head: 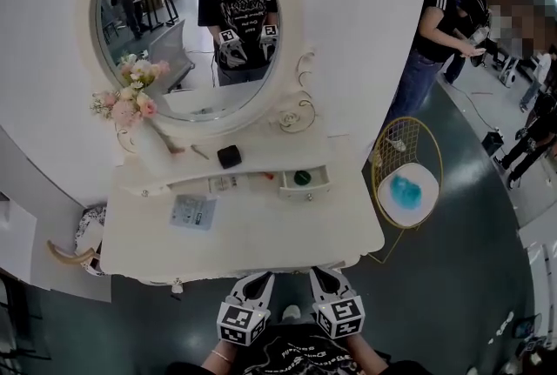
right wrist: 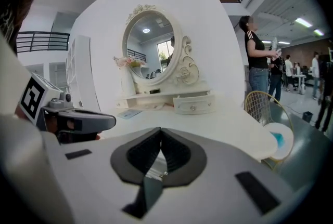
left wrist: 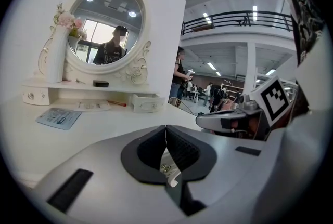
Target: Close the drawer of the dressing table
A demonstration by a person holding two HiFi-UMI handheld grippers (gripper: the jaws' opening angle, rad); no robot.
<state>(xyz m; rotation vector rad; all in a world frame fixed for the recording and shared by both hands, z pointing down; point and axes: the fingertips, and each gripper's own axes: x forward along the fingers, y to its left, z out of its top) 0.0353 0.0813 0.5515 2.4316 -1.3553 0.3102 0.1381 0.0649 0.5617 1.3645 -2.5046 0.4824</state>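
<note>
Where the shelf [head: 252, 157] of the dressing table [head: 261, 234] ends on the right, the small drawer [head: 306, 183] stands pulled out. Only the head view looks inside, showing something green [head: 302, 177], perhaps a jar. Both clenched and empty, the left gripper [head: 254, 280] and right gripper [head: 324, 276] hover at the table's front edge.

Bright overhead ceiling lights, sharp pics, strong fisheye bend w/ dark corners.

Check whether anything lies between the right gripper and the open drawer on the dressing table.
Nothing visible does. The right gripper, jaws shut, is by the table's near edge; only bare tabletop lies between it and the open drawer. The flat packet lies off to the left of that path.
</note>
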